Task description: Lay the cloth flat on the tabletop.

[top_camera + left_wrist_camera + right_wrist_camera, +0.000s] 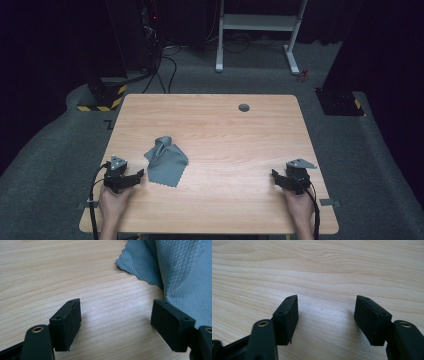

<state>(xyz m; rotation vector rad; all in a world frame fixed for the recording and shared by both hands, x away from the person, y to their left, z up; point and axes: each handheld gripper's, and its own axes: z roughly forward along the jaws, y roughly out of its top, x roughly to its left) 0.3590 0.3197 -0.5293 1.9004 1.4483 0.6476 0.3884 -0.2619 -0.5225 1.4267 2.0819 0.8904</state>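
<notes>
A crumpled grey cloth lies on the left half of the wooden table. My left gripper rests on the table just left of the cloth's near corner, held by a hand. In the left gripper view its jaws stand wide open over bare wood, and the grey cloth lies just beyond and beside the right-hand jaw. My right gripper sits near the table's right front, also open, with nothing between its jaws but wood grain.
A small round grey grommet is set in the table near its far edge. Beyond the table stand a white desk frame, cables and black-and-yellow striped bases on the grey carpet.
</notes>
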